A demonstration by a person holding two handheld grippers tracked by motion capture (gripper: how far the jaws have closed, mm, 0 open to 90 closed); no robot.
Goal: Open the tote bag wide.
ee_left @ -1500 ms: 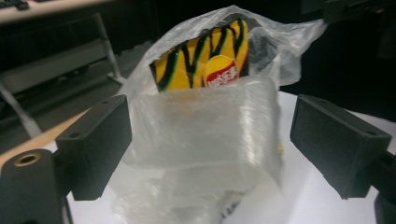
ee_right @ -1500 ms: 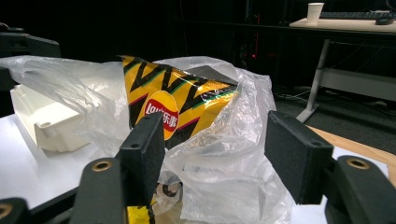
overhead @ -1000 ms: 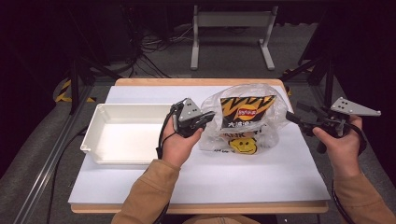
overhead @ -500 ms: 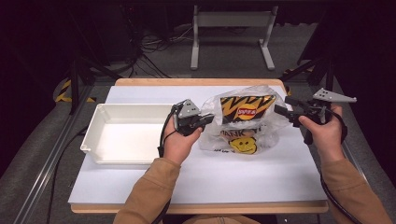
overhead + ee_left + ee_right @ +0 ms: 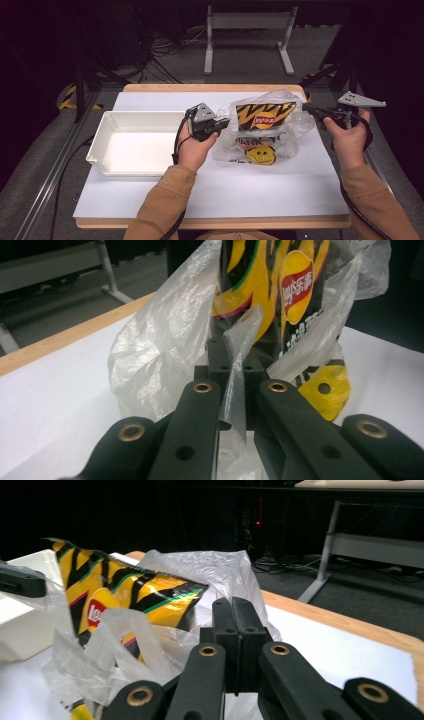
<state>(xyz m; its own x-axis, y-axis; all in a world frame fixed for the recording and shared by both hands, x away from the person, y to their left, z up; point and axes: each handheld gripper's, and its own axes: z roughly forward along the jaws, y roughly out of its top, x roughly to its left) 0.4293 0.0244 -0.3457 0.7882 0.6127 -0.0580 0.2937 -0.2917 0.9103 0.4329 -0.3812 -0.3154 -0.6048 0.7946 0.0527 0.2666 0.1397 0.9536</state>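
Chips (image 5: pixel 263 116), a yellow-and-black packet, stand upright inside a clear plastic bag (image 5: pixel 260 145) printed with a smiley, near the middle of the white table (image 5: pixel 250 190), just right of the empty white tray (image 5: pixel 135 145). The left gripper (image 5: pixel 220 122) is clenched on a strip of the bag's left handle, which the left gripper view shows pinched between the jaws (image 5: pixel 235 390). The right gripper (image 5: pixel 307 107) has just been closing at the bag's right edge; in its own view the jaws (image 5: pixel 234 630) stand pressed together, and film may be caught between them, though the crumpled plastic makes that hard to confirm. The step in hand looks like spreading the bag's mouth from both sides to get the packet out. Next, the right grip needs checking, then both hands should draw apart gently so the thin film opens without tearing or toppling the packet.
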